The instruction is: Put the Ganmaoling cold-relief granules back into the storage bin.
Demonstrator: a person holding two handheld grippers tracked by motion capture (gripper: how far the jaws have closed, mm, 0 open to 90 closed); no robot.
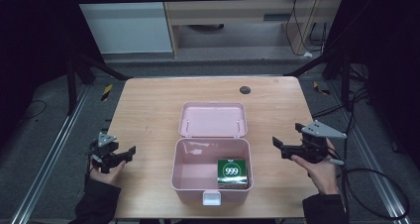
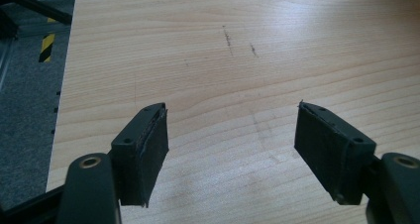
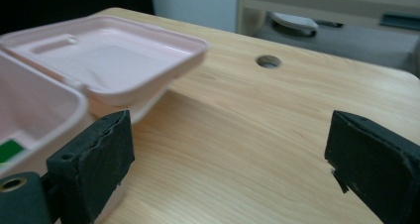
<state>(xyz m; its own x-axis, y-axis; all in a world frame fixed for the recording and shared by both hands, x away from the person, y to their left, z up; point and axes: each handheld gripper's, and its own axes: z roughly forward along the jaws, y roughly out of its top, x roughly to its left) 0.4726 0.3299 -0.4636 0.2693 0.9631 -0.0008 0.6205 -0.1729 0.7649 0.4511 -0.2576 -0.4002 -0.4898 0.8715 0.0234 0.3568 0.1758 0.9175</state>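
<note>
A pink plastic box (image 1: 212, 172) sits mid-way on the light wooden tabletop (image 1: 148, 105), its hinged lid (image 1: 213, 119) thrown back flat behind it. A green carton marked 999 (image 1: 232, 173) lies in the box's front right corner. The left tool (image 1: 130, 151) and right tool (image 1: 275, 143) flank the box (both well apart from it), jaws spread wide, empty.

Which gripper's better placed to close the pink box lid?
Right, probably. The right gripper, jaws open, sits beside the pink box, and the open lid lies just past its jaws. The left gripper faces bare table, farther off.
</note>
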